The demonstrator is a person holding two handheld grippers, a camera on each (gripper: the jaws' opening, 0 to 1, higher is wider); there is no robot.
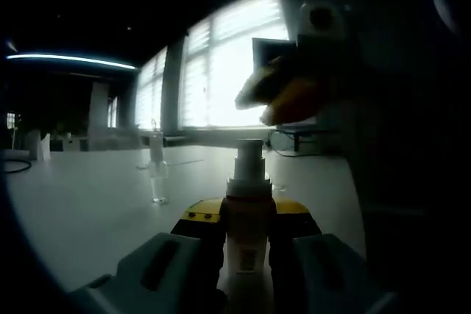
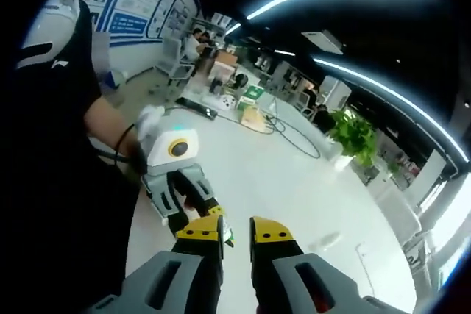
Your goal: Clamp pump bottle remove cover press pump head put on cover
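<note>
Pump bottle (image 1: 246,211) upright between left gripper (image 1: 246,237) fingers, on counter (image 1: 88,196). Clear cover, probably (image 1: 157,163), stands farther back, left of bottle. Right gripper (image 1: 283,93) hangs above, right of pump head. In right gripper view, left gripper (image 2: 199,215) sits just ahead-left of right gripper (image 2: 235,233).

Grey jaws w/ yellow-black tips, screws on right gripper (image 2: 234,234); left gripper (image 1: 246,224) same. Person upper left: black shirt (image 2: 44,71), white logo.

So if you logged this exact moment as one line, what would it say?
left gripper: shut on pump bottle | cover: off, pump head bare | right gripper: open, above | table: clear cap
</note>
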